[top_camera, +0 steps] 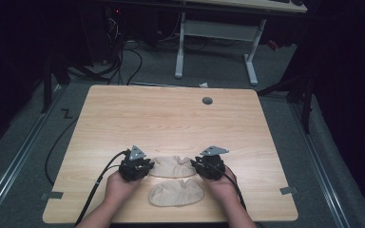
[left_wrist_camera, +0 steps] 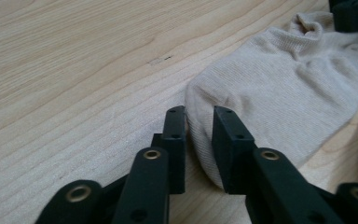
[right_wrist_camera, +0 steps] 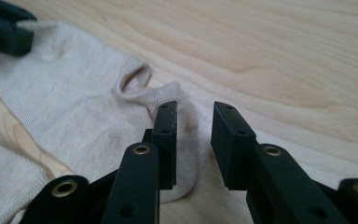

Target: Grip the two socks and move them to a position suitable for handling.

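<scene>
Far sock (top_camera: 172, 166) lies lengthwise btwn left gripper (top_camera: 141, 167) & right gripper (top_camera: 204, 167), each part-open astride an end, nothing held.

The far sock (top_camera: 171, 166) has both ends hidden under the grippers in the high view.

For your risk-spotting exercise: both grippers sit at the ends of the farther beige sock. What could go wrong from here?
1. The left gripper straddles only the toe edge of the farther sock; it may slip out on closing.
2. The right gripper has the heel edge by one jaw, so it may close on nothing.
3. The nearer sock lies close and could be dragged.
</scene>
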{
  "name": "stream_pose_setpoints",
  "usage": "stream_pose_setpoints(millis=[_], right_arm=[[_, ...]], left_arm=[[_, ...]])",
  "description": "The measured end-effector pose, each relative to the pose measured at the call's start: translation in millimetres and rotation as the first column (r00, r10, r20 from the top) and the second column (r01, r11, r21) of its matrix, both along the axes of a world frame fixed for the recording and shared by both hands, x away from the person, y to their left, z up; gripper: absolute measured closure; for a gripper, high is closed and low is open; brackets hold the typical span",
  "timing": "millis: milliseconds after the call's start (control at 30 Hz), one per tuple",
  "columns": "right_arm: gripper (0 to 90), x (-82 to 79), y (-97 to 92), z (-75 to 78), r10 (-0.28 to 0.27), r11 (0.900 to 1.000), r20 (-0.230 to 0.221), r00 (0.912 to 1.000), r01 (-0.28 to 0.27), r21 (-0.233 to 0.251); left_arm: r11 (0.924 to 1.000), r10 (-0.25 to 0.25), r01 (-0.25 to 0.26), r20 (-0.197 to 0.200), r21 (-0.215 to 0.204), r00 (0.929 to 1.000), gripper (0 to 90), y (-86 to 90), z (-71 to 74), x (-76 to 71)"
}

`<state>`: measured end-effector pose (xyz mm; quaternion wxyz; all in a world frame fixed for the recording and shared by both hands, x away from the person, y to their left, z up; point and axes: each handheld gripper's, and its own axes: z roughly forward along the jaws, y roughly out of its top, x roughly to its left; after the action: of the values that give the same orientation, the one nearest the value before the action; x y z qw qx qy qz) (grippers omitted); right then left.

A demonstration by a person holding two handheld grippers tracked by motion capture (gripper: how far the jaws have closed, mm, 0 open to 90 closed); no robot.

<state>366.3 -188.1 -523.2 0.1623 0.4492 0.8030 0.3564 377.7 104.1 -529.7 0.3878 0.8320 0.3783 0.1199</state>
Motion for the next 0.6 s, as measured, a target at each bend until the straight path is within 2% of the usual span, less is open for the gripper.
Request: stream_pose_setpoints(millis=[67,133,333,600], right_arm=[[70.5,-0.7,3.6,-2.9,0.013,0.9996,-0.009,0.9999,-0.013,-0.024],[71.5,-1.9,5.1,-3.4,0.015,0.9992,0.004,0.9999,-0.015,-0.037],[86.0,-6.8,9.2,-4.0,0.049,0.9975,0.018,0.9986,-0.048,-0.052],[87.9,-8.5,10.1,-2.1,0.055,0.9962,0.033,0.9980,-0.053,-0.069]], left_arm=[[0.9999,-0.011,0.011,0.006,0.009,0.9999,78.4,-0.6,0.0,-1.9],[0.9998,-0.018,0.018,0.011,0.012,0.9998,81.6,-1.2,-0.1,-3.5],[0.9993,-0.031,0.031,0.027,0.020,0.9991,85.1,-2.6,-0.4,-7.8],[0.9992,-0.032,0.030,0.048,0.025,0.9983,86.0,-3.0,1.3,-9.9]])
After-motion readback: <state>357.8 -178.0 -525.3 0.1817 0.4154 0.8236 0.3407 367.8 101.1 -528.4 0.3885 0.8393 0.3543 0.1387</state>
